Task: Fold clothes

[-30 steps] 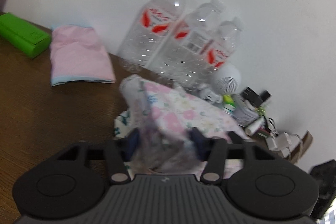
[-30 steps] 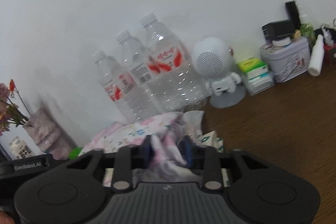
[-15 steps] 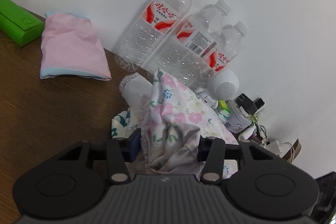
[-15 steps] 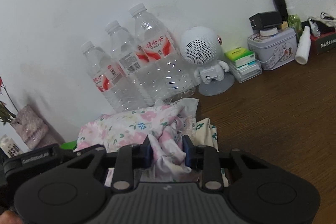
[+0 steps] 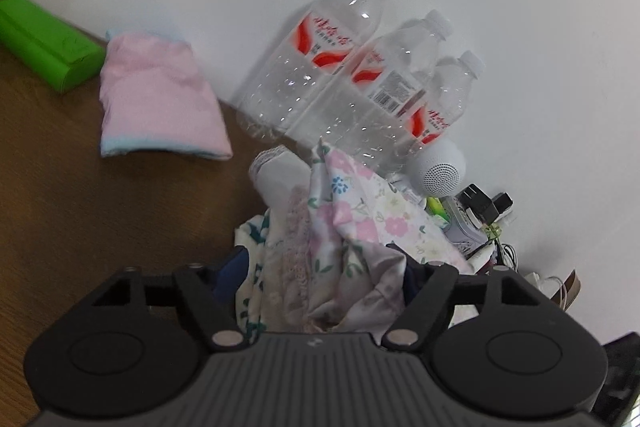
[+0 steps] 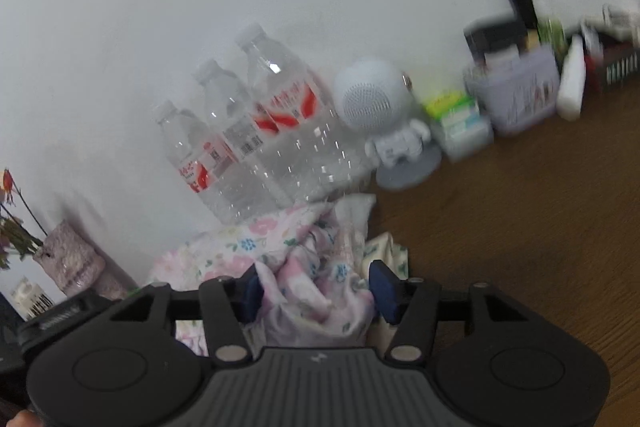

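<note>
A crumpled floral garment [image 5: 352, 211] in white, pink and blue lies heaped on the brown table [image 5: 100, 227], just in front of the water bottles. My left gripper [image 5: 324, 275] is open, its blue pads wide apart with loose cloth bunched between them. The right wrist view shows the same garment [image 6: 280, 247] from the other side. My right gripper [image 6: 316, 291] is open too, and a fold of fabric sits between its pads. A folded pink cloth [image 5: 160, 95] with a pale blue hem lies flat at the back left.
Three clear water bottles [image 5: 332, 75] stand against the white wall, beside a white robot-shaped speaker [image 6: 372, 99]. A green box [image 5: 44, 43] sits far left. A tin and small clutter [image 6: 520, 91] line the back right. A pink vase [image 6: 72, 259] stands at the left.
Both grippers' fingers have spread apart from their earlier tight pinch on the floral garment. The cloth has slumped lower onto the table. The right view has swung and is blurred.
</note>
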A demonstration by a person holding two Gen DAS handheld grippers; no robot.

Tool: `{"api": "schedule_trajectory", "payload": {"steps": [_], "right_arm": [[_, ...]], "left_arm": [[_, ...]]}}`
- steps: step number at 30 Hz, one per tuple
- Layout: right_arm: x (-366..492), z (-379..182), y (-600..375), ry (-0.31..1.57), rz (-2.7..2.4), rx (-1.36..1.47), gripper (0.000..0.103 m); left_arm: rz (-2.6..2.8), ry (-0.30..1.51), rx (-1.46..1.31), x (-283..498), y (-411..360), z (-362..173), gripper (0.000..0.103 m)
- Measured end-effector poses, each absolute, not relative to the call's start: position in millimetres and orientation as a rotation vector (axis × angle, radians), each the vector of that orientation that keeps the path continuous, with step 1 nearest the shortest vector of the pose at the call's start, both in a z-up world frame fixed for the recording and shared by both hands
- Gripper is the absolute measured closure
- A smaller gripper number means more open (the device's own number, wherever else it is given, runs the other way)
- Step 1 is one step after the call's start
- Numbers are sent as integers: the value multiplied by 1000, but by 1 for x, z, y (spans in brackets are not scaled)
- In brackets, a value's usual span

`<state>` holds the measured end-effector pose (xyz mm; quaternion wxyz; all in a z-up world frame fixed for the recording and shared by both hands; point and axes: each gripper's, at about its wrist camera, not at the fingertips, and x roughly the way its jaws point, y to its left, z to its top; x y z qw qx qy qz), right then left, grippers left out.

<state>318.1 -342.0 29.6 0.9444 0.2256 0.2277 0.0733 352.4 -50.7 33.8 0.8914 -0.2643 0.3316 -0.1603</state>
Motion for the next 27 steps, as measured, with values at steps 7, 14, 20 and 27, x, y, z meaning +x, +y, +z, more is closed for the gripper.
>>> {"api": "schedule_trajectory", "payload": {"steps": [7, 14, 20, 27], "right_arm": [[293, 68, -281, 325, 214, 84, 76], [233, 111, -273, 318, 179, 156, 82], [122, 90, -247, 474, 184, 82, 30], [14, 10, -210, 684, 206, 1, 29]], "left_arm": [[-271, 517, -382, 319, -68, 82, 21], [-175, 544, -132, 249, -59, 112, 12], [-136, 653, 73, 123, -34, 88, 0], [2, 707, 54, 7, -10, 27, 0]]}}
